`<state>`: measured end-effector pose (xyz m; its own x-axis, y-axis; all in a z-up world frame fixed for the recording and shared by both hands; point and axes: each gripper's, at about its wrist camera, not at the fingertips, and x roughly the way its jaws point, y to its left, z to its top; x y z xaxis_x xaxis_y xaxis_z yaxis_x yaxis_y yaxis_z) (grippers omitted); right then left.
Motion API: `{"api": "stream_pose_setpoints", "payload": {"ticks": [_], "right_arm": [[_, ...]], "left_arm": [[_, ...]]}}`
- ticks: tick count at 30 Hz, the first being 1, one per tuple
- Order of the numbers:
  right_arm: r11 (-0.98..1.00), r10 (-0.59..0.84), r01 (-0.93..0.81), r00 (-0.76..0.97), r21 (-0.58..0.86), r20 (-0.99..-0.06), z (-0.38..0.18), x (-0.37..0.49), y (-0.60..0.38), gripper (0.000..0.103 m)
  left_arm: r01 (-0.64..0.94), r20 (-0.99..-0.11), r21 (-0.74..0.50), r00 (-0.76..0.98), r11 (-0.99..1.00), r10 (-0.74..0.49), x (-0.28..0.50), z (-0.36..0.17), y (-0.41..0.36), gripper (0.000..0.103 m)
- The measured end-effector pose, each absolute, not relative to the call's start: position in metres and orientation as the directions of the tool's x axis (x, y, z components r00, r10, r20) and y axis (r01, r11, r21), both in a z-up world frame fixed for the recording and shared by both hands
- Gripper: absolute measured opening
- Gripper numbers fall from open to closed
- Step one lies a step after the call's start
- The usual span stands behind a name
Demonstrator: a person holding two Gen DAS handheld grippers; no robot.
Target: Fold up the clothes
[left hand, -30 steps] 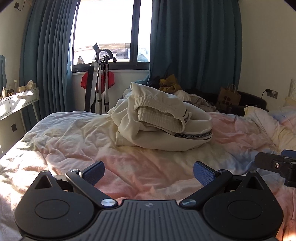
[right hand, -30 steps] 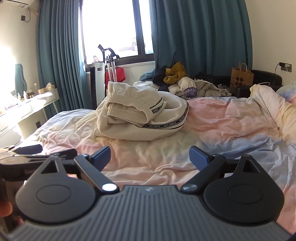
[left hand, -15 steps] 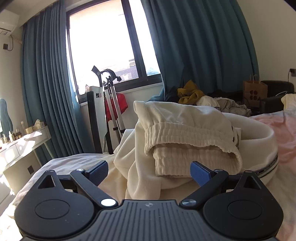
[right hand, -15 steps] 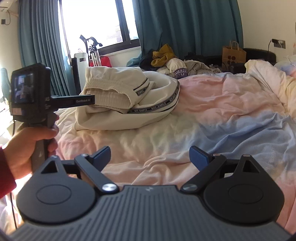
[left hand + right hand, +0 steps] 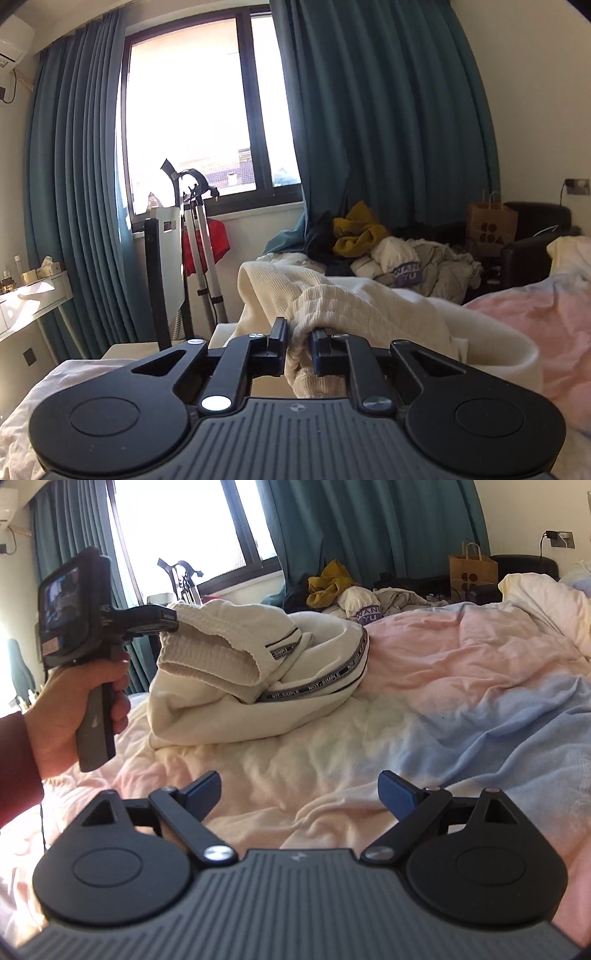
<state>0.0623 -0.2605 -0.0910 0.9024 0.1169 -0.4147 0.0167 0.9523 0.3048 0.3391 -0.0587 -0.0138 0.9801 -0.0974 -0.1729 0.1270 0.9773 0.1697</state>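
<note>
- The wide bed (image 5: 461,686), covered with a wrinkled quilt in pink, blue and cream, carries the clothes.
- The cream cotton trousers (image 5: 280,686) with a grey printed stripe lie in a loose heap near the far left side of the bed; the ribbed cuff (image 5: 332,314) is lifted up.
- The person's left hand (image 5: 74,709), in a dark red sleeve, grips the handle upright and points the tool level toward the heap.
- The left gripper (image 5: 298,345) is clamped on the ribbed cuff.
- The right gripper (image 5: 299,792) hovers low over the quilt with its blue pads (image 5: 395,790) wide apart, well apart from the trousers.
</note>
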Motion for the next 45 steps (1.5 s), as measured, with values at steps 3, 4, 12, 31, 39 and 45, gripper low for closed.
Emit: {"api": "stream_pose_setpoints", "payload": {"ticks": [3,4,12,31,39,45], "right_arm": [[0.949,0.108,0.012,0.926,0.316,-0.361,-0.081,0.053,-0.264,0.093],[0.948,0.107,0.01,0.931,0.317,-0.348,-0.078,0.05,-0.265,0.093],[0.918,0.276,-0.162,0.917,0.362,-0.289,-0.053,0.023,-0.253,0.093],[0.936,0.349,-0.271,0.811,0.227,-0.47,-0.071,0.012,-0.186,0.076],[0.952,0.302,-0.236,0.812,0.193,-0.5,-0.077,0.02,-0.183,0.076],[0.956,0.287,-0.212,0.821,0.202,-0.494,-0.071,0.015,-0.19,0.076]], "left_arm": [[0.154,-0.114,0.145,0.984,0.977,-0.139,0.298,0.01,-0.055,0.011],[0.161,-0.105,0.13,0.983,0.978,-0.148,0.282,0.017,-0.054,0.011],[0.201,-0.137,0.06,0.972,0.978,-0.191,0.154,0.041,-0.024,0.01],[-0.031,-0.465,-0.133,0.885,0.991,-0.034,0.117,-0.055,0.109,0.012],[-0.1,-0.568,-0.326,0.816,0.94,-0.11,0.118,-0.071,0.143,0.044],[-0.112,-0.555,-0.388,0.821,0.915,-0.135,0.093,-0.056,0.145,0.058]]}}
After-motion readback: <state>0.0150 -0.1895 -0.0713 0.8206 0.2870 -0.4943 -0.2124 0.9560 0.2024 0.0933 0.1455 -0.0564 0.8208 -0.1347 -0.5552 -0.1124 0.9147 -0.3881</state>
